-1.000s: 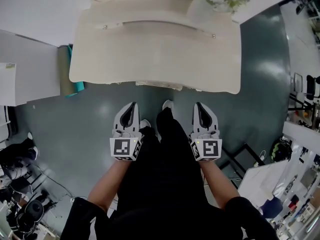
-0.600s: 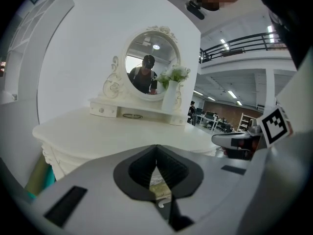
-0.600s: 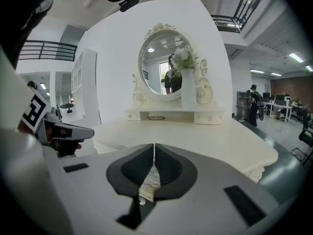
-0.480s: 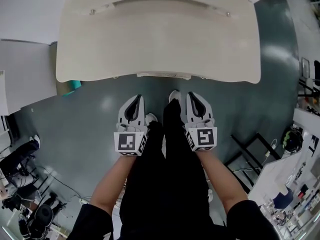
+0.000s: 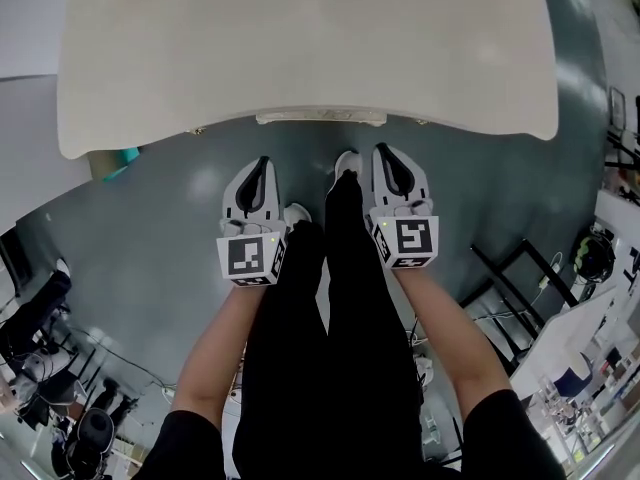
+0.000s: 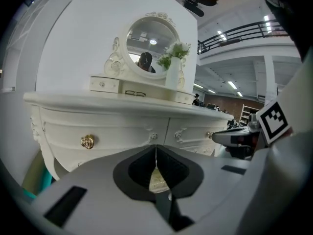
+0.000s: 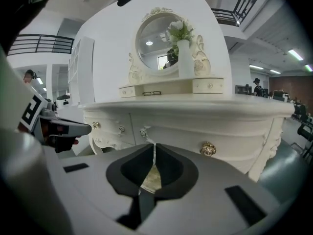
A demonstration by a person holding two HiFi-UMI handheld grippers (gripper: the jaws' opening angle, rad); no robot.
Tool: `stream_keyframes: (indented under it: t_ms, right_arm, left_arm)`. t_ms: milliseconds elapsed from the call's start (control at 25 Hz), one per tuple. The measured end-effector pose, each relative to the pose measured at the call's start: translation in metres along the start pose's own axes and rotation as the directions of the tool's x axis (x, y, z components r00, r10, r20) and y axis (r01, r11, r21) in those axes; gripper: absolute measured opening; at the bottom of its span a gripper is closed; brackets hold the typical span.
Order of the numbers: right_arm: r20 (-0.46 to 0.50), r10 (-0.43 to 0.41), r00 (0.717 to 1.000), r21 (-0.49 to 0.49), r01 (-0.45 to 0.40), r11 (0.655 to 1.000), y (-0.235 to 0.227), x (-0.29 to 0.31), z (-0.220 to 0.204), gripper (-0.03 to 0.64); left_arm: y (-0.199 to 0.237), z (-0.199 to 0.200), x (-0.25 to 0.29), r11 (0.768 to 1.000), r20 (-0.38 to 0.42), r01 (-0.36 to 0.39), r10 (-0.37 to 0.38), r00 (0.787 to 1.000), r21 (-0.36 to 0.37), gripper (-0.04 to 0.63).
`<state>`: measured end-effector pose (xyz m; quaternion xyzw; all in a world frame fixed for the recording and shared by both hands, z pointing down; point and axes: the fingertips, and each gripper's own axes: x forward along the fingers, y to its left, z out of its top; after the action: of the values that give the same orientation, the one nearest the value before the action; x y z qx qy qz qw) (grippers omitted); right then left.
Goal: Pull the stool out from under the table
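Observation:
A cream dressing table [image 5: 300,48] fills the top of the head view. A narrow strip of the stool [image 5: 320,118] pokes out from under its front edge. The stool's patterned cream seat [image 6: 155,180] also shows low between the jaws in both gripper views [image 7: 149,179]. My left gripper [image 5: 263,161] and right gripper [image 5: 383,151] hang side by side just short of the table's front edge, pointing at it. Both are shut with nothing between the jaws, which meet in a thin line in the left gripper view [image 6: 156,153] and the right gripper view [image 7: 154,151].
The table's drawer fronts carry gold knobs [image 6: 87,142] [image 7: 208,149]; a round mirror [image 6: 153,40] and a vase of flowers [image 7: 186,58] stand on top. A teal object [image 5: 125,158] sits under the table's left end. A black frame [image 5: 510,288] stands at the right. The person's black-trousered legs [image 5: 330,308] are between the grippers.
The person has stepped closer: the table now fills more of the head view, and both grippers have moved forward to just short of its edge. Both stay shut.

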<state>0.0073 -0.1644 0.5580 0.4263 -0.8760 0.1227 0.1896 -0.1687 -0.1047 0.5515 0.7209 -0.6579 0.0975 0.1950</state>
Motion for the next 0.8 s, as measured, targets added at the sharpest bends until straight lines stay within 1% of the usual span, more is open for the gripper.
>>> stream_keyframes:
  t_ms: [200,360,480,560,600,640,680,720,800]
  right_arm:
    - [-0.036,-0.021,0.999,-0.013,0.021,1.0,-0.018,0.011,-0.046,0.02]
    - [-0.057,-0.028,0.998,-0.029,0.026,0.999,-0.029,0.027,-0.079,0.02]
    - [-0.079,-0.026,0.997,-0.043,0.022,0.999,-0.036,0.039,-0.102,0.021]
    - [-0.093,-0.024,0.995,-0.05,0.02,0.999,-0.042,0.045,-0.114,0.022]
    - [-0.1,-0.023,0.995,-0.051,0.017,0.999,-0.045,0.048,-0.119,0.027]
    - [-0.108,-0.02,0.994,-0.051,0.015,0.999,-0.047,0.051,-0.124,0.048]
    - [-0.115,-0.018,0.993,-0.048,0.013,0.999,-0.049,0.056,-0.13,0.087]
    - [-0.125,-0.019,0.992,-0.042,0.013,0.999,-0.051,0.061,-0.136,0.111]
    - [-0.151,-0.024,0.988,-0.023,0.021,1.0,-0.057,0.07,-0.152,0.131]
  left_arm:
    - [0.008,-0.032,0.018,1.0,0.0,0.002,-0.002,1.0,-0.018,0.015]
    - [0.019,-0.057,0.037,1.0,-0.008,0.011,-0.011,1.0,-0.002,0.015]
    - [0.026,-0.08,0.053,1.0,-0.039,0.026,-0.025,0.999,0.004,0.016]
    - [0.028,-0.098,0.065,0.999,-0.078,0.043,-0.043,0.996,-0.001,0.018]
    - [0.03,-0.107,0.07,0.999,-0.098,0.05,-0.051,0.994,-0.013,0.029]
    - [0.033,-0.115,0.075,0.998,-0.116,0.056,-0.06,0.991,-0.031,0.062]
    - [0.036,-0.122,0.08,0.997,-0.131,0.062,-0.068,0.989,-0.048,0.112]
    - [0.041,-0.13,0.085,0.996,-0.146,0.065,-0.073,0.987,-0.061,0.144]
    - [0.049,-0.145,0.094,0.996,-0.172,0.063,-0.075,0.982,-0.07,0.167]
